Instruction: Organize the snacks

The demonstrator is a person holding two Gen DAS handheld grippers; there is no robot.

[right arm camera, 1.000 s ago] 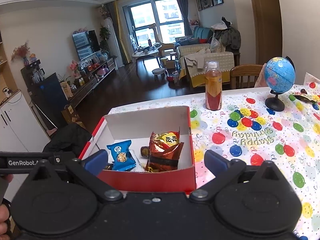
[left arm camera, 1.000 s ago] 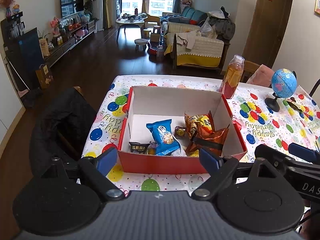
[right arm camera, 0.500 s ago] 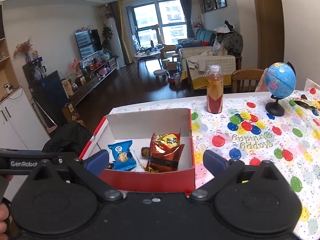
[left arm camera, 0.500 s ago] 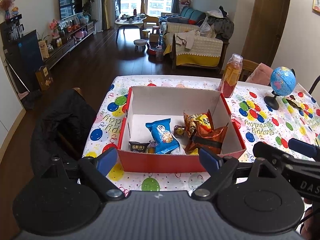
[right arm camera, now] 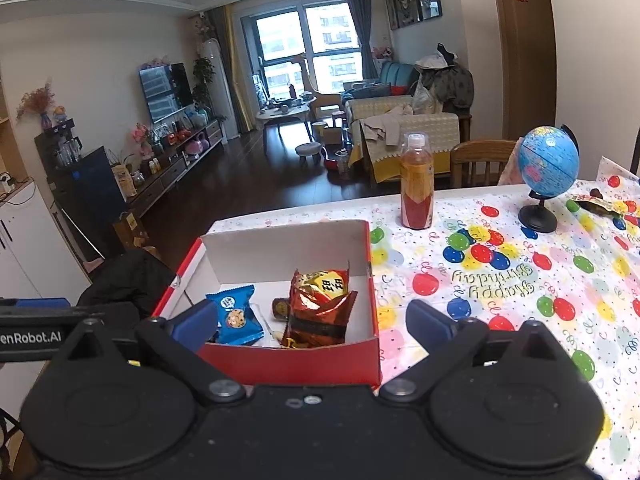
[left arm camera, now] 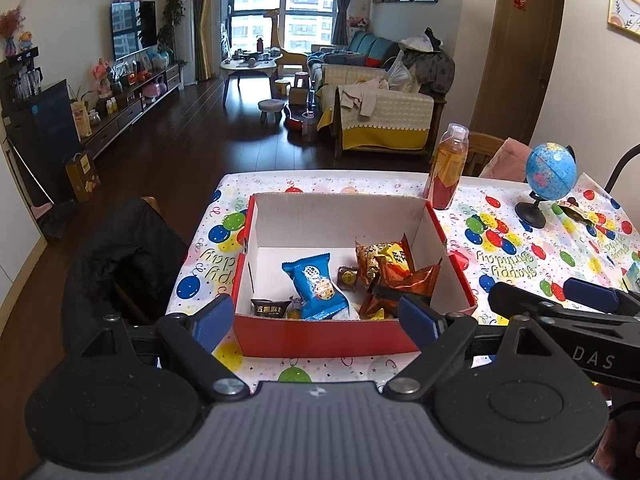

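The red box (left arm camera: 320, 336) sits near the table's corner on the balloon-print tablecloth (right arm camera: 500, 280), holding the blue cookie packet (left arm camera: 314, 286), the orange crinkled snack bag (left arm camera: 394, 276), a small brown sweet (left arm camera: 347, 278) between them and a dark packet (left arm camera: 269, 310) against the near wall. My left claw (left arm camera: 316, 318) hangs just before that wall, fingers wide apart and empty; my right claw (right arm camera: 316, 322) is spread the same, over the box's right corner. Only the left view shows the dark packet; the right view hides it behind my finger. Beyond stand a juice bottle (right arm camera: 417, 182) and a globe (right arm camera: 547, 162); another wrapper (right arm camera: 596, 202) lies beside the globe.
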